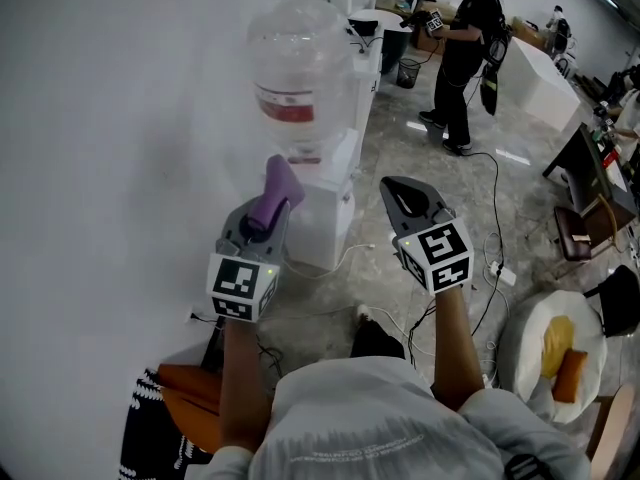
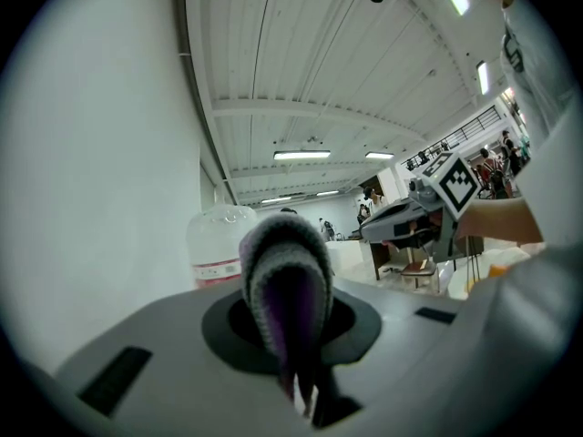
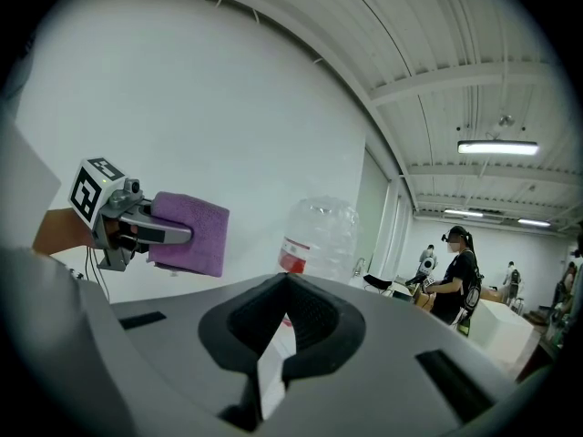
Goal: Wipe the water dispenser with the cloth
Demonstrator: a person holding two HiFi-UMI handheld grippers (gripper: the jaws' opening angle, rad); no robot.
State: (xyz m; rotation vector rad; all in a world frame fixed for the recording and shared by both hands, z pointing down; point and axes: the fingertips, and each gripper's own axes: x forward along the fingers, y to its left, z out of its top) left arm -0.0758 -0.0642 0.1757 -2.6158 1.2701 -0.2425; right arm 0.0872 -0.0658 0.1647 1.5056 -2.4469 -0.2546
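Observation:
The white water dispenser [image 1: 328, 211] stands against the wall, with a clear bottle [image 1: 299, 73] bearing a red label on top. My left gripper [image 1: 266, 211] is shut on a folded purple cloth [image 1: 279, 185], held up a little short of the dispenser's front left. In the left gripper view the cloth [image 2: 285, 280] sticks out past the jaws and hides their tips. My right gripper [image 1: 397, 194] hovers to the dispenser's right, jaws together, nothing in them. The right gripper view shows the cloth [image 3: 189, 234] and the bottle [image 3: 319, 236] beyond it.
White wall [image 1: 100, 148] runs along the left. Cables [image 1: 492, 268] trail over the floor by the dispenser. A person [image 1: 466, 53] stands at the back beside white counters. A round white table [image 1: 525, 343] is at lower right, an orange seat [image 1: 195, 403] at lower left.

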